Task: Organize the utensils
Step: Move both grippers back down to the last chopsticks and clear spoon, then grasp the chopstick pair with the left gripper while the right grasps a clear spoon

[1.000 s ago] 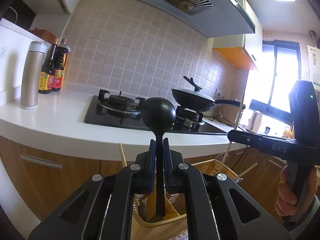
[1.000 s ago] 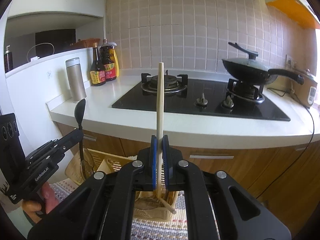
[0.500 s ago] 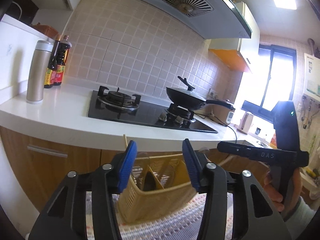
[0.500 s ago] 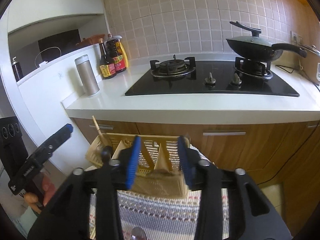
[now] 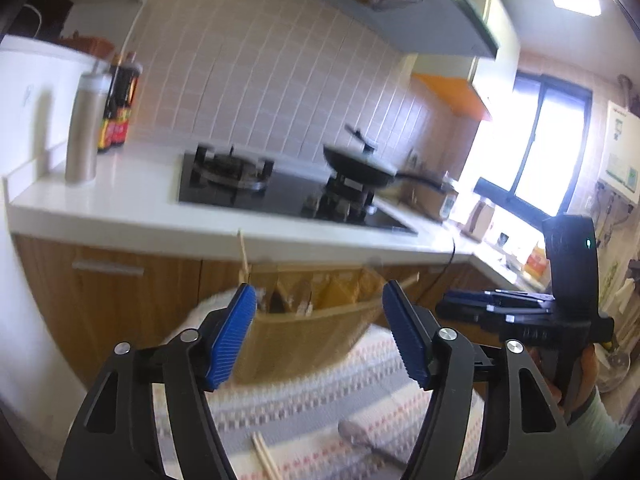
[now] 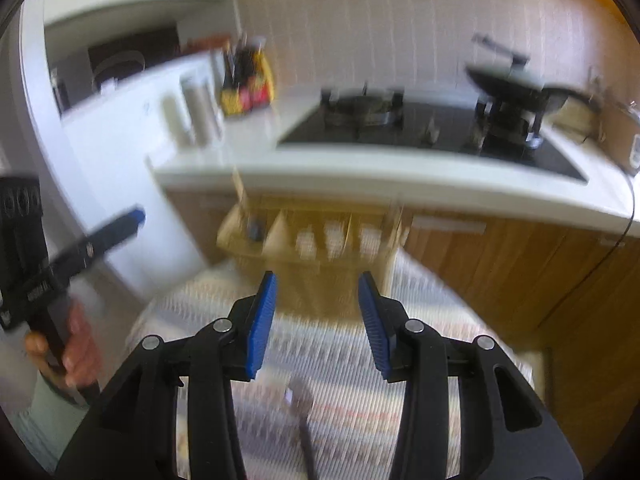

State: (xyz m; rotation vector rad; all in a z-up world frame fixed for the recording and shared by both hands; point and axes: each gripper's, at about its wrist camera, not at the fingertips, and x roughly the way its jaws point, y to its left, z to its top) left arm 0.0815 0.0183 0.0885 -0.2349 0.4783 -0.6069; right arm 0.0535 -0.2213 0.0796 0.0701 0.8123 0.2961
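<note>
Utensils, chopsticks (image 5: 242,256) among them, are seen standing in the yellow basket (image 5: 304,336) on the striped cloth (image 5: 320,404) below the counter (image 5: 120,216). More chopsticks (image 5: 266,456) and a spoon (image 5: 360,436) are left lying on the cloth. The left gripper (image 5: 318,334) and the right gripper (image 6: 316,320) are both held spread apart with nothing between the blue pads.

Surface: striped woven cloth (image 5: 320,396) | On it: yellow divided basket (image 5: 304,332); chopsticks pair (image 5: 266,454); spoon (image 5: 368,446)
</note>
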